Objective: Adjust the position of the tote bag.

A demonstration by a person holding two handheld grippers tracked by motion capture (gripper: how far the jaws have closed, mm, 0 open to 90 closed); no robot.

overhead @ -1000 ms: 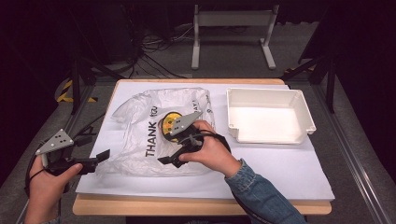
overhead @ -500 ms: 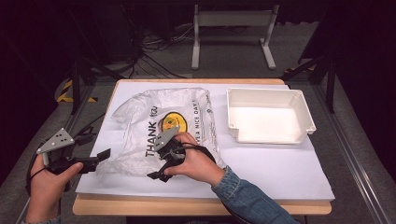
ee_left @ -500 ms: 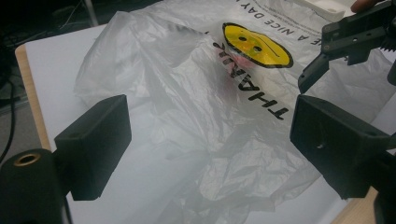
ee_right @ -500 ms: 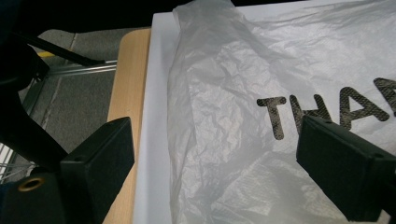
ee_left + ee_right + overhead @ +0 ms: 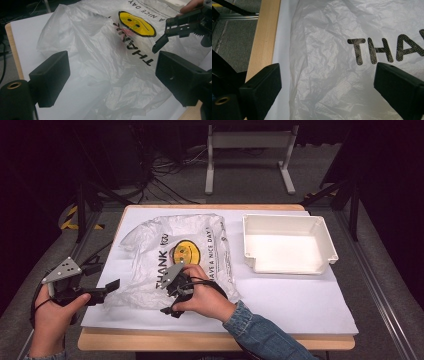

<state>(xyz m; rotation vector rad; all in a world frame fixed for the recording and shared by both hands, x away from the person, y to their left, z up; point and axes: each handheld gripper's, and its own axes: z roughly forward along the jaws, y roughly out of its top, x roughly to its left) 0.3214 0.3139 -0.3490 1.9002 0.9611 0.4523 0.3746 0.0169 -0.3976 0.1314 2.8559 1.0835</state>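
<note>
Plastic bag (image 5: pixel 175 260), one crinkled translucent sheet printed with "THANK", "A NICE DAY" and a yellow smiley, is lying left of centre in the high view on the white-covered desk (image 5: pixel 280 305). One white rectangular tray (image 5: pixel 327 245) is sitting to its right. Two claws are working: the right claw (image 5: pixel 167 302), jaws apart and just opening wider, is hovering over the bag's lower part, while the left claw (image 5: pixel 114 287) is standing open at its left edge.

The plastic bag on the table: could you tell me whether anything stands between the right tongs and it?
Nothing visible does. The right tongs hang open directly over the plastic bag near its THANK lettering, with only crumpled film between the jaws.
</note>
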